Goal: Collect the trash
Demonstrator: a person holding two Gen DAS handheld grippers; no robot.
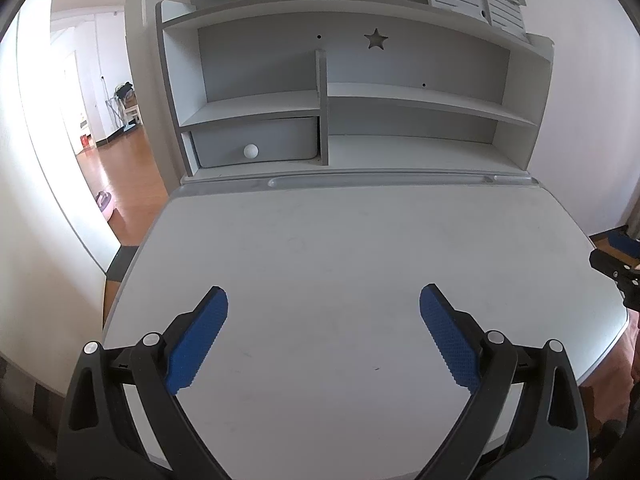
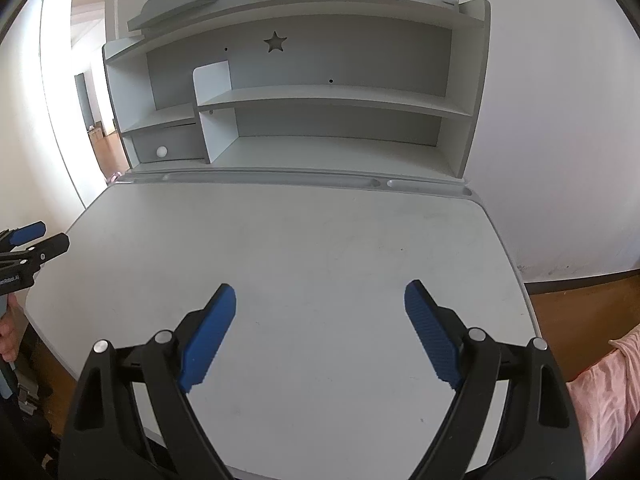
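No trash shows in either view. My left gripper (image 1: 323, 300) is open and empty, its blue pads spread wide above the near part of the white desk top (image 1: 340, 240). My right gripper (image 2: 320, 294) is open and empty too, above the same desk top (image 2: 300, 240). The left gripper also shows at the left edge of the right wrist view (image 2: 32, 246). A part of the right gripper shows at the right edge of the left wrist view (image 1: 616, 272).
A white and grey hutch (image 1: 344, 92) with bare shelves stands at the back of the desk. Its small drawer (image 1: 256, 142) has a round white knob (image 1: 251, 151). A grey pen groove (image 1: 380, 181) runs along the desk's back edge. Wooden floor (image 1: 120, 168) lies to the left.
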